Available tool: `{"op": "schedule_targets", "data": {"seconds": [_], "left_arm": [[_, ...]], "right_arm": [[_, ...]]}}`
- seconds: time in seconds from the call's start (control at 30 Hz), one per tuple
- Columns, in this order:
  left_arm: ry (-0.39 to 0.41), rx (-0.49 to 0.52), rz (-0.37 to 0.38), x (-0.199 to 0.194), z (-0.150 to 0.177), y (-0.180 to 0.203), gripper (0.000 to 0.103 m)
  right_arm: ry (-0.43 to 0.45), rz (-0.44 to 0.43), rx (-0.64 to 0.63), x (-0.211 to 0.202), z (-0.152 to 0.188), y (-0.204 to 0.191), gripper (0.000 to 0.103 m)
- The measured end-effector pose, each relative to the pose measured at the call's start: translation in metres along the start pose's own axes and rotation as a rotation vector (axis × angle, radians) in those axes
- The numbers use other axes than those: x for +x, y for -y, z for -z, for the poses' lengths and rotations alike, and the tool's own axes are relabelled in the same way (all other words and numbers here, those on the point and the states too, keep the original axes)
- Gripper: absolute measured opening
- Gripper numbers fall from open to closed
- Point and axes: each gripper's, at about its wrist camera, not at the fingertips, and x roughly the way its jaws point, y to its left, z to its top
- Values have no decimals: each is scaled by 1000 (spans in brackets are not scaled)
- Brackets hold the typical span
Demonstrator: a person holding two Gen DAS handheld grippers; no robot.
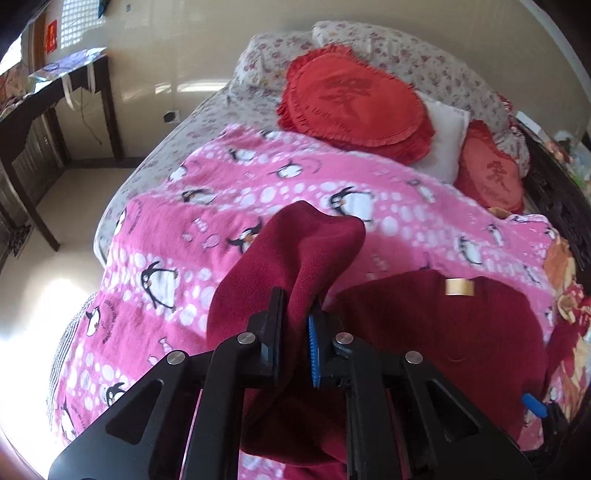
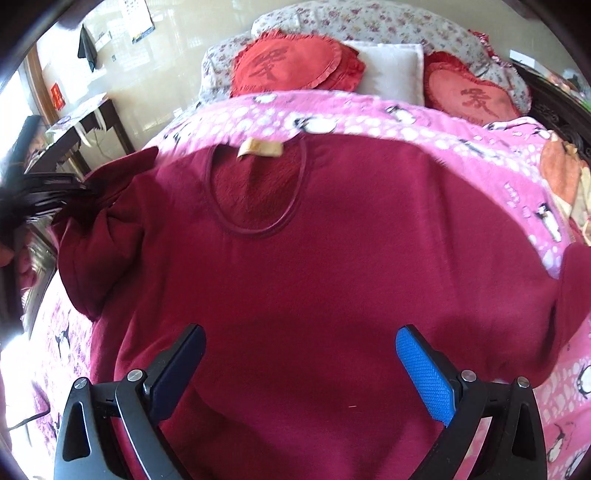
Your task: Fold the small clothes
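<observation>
A dark red fleece top [image 2: 314, 266] lies flat on a pink penguin blanket [image 2: 369, 122] on a bed, neckline and tan label [image 2: 260, 148] toward the pillows. My left gripper [image 1: 295, 314] is shut on the top's left sleeve [image 1: 295, 251] and holds it lifted above the blanket; the top's body [image 1: 443, 332] lies to its right. The left gripper also shows at the left edge of the right wrist view [image 2: 48, 195]. My right gripper [image 2: 299, 354] is open and empty, hovering over the lower middle of the top.
Two red heart cushions [image 2: 295, 62] [image 2: 469, 92], a white pillow [image 2: 391, 66] and floral pillows [image 2: 369, 22] lie at the bed's head. A dark wooden table [image 1: 55, 96] stands by the wall to the left. Orange-patterned bedding [image 2: 561, 173] lies at the right.
</observation>
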Motion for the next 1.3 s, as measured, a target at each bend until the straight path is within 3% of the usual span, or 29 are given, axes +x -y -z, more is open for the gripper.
{"op": "schedule_targets", "data": {"seconds": [0.2,0.27,0.37,0.47,0.57,0.67,0.73,0.8,0.9,1.0,1.1,1.17,1.2,1.3], "left_arm": [[77,107,258,-63,3,94,10],[51,135,342,-62,15,129,10],[6,195,402,-42,50,181,10],[-105,268,439,-11,91,226,10],[-177,309,432,11,116,243,10],[-222,309,442,8,119,232,29],[-167,311,421,-7,115,211,53],[-81,315,350,-24,112,184,64],[-9,310,216,-32,108,143,66],[-13,271,66,-18,99,104,66],[-20,199,-17,-1,92,66,66],[-34,162,-40,10,91,49,66],[-38,145,-47,15,91,43,66],[-50,103,-67,28,90,34,66]], "right_arm": [[61,37,92,-26,-5,43,103],[78,63,124,-36,-4,61,103],[91,114,175,-46,0,89,103],[92,154,245,-55,8,120,103],[81,186,296,-64,16,144,103],[100,207,303,-72,17,158,103],[112,181,277,-73,11,158,103],[127,144,239,-74,8,152,103],[123,57,141,-61,-6,133,103],[110,115,36,-42,-14,115,101],[51,149,-25,-15,-19,111,88],[-4,89,-28,2,-17,115,64],[-15,68,-24,4,-16,115,37],[32,59,-65,-10,-18,111,6]]}}
